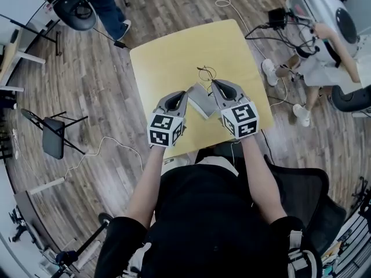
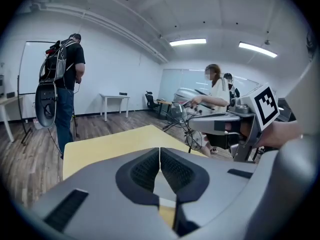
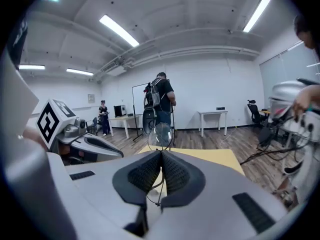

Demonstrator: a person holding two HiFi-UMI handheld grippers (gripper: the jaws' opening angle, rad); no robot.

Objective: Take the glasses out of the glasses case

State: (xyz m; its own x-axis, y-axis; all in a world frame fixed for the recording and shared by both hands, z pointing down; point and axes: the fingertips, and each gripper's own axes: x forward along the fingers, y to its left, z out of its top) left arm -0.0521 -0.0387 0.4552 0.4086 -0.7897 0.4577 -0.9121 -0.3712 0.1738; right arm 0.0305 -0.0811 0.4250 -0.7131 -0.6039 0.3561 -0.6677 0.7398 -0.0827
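Forearm (image 1: pixel 255 172) outstretched, right gripper (image 1: pixel 213 84) seemingly downtilted

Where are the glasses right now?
In the right gripper view the glasses sit pinched in the right tool, above the yellow table; the left tool beside it holds the case.

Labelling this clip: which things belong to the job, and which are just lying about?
Job: glasses in the right gripper, glasses case in the left gripper, yellow table.
Lying about: folding chair, black office chair.
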